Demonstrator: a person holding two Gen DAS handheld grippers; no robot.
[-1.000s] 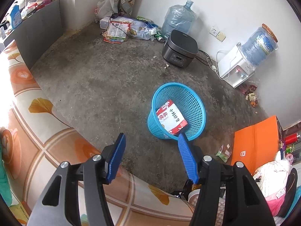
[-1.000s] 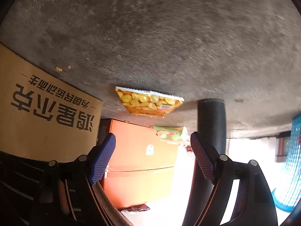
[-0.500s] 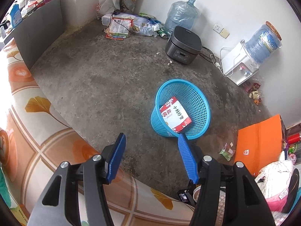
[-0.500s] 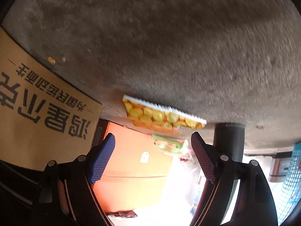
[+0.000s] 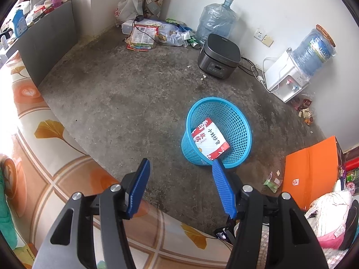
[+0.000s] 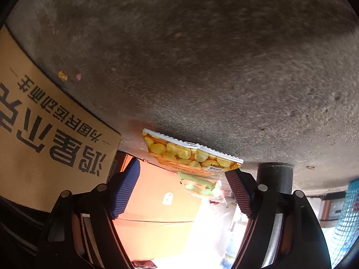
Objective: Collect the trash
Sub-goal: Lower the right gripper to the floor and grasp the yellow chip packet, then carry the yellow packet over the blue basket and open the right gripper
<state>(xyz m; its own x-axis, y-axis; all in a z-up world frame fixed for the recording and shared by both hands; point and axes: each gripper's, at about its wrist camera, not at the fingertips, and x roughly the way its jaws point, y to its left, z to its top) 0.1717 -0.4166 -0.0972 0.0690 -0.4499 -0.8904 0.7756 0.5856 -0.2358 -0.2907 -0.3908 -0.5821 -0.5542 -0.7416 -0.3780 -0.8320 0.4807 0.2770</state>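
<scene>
In the left wrist view a blue mesh basket (image 5: 237, 121) stands on the concrete floor with a red and white packet (image 5: 208, 139) inside. My left gripper (image 5: 179, 174) hangs open above the floor just short of the basket, holding nothing. The right wrist view is rolled over, so the floor fills its top. There a yellow snack packet (image 6: 190, 154) lies on the floor with a green wrapper (image 6: 199, 185) beside it. My right gripper (image 6: 182, 171) is closing, with the packet's edge between its fingertips, and the pads do not press on it.
A brown cardboard box (image 6: 44, 134), an orange box (image 6: 157, 213) and a black post (image 6: 274, 177) crowd the right gripper. A rice cooker (image 5: 218, 56), water jugs, a dispenser (image 5: 287, 78) and a litter pile (image 5: 143, 35) line the far wall. A patterned mat (image 5: 51, 148) borders the floor.
The right gripper has drawn nearer to the yellow packet and its fingers have come closer together. The left gripper has stayed put.
</scene>
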